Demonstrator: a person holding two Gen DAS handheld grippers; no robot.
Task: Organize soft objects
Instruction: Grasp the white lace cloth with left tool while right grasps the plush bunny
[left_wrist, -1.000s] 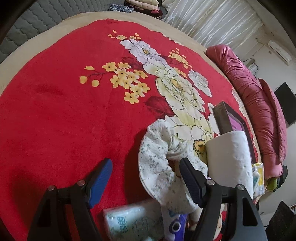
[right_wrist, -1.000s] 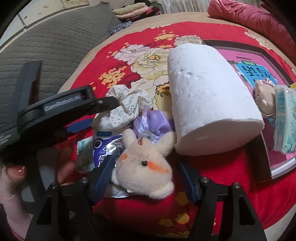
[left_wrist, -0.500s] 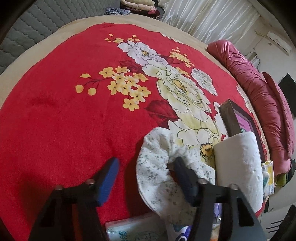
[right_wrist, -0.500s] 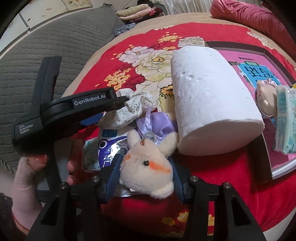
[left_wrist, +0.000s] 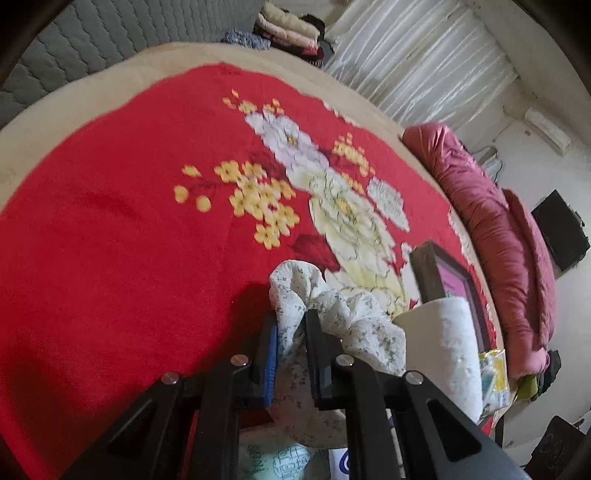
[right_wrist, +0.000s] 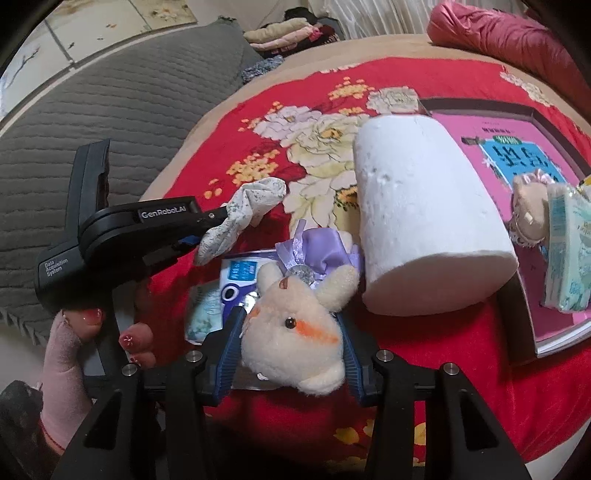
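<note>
Scrunchie (left_wrist: 295, 325) sits pinched in left jaws; only the right view shows jaws clasping the plush bunny (right_wrist: 295, 347).

Counting the things that are lying on the red flower blanket (right_wrist: 424, 81)

Two black grippers are showing: the left gripper (right_wrist: 218, 216) and the right gripper (right_wrist: 290, 360). One flowery white scrunchie (left_wrist: 332, 314) is sitting in the count, and one cream bunny toy (right_wrist: 295, 332). One big white paper roll (right_wrist: 424, 218) is lying there. One purple ribbon bow (right_wrist: 321, 251) is peeking out. One pink book (right_wrist: 517, 147) is lying flat, and one small doll (right_wrist: 528, 206) is lying on it. Two tissue packs are showing: one green tissue pack (right_wrist: 569, 254) on the book and one pale tissue pack (right_wrist: 203, 310) under the toys. One shiny blue-and-white packet (right_wrist: 236, 280) is lying there too. One hand (right_wrist: 85, 332) is showing.
</note>
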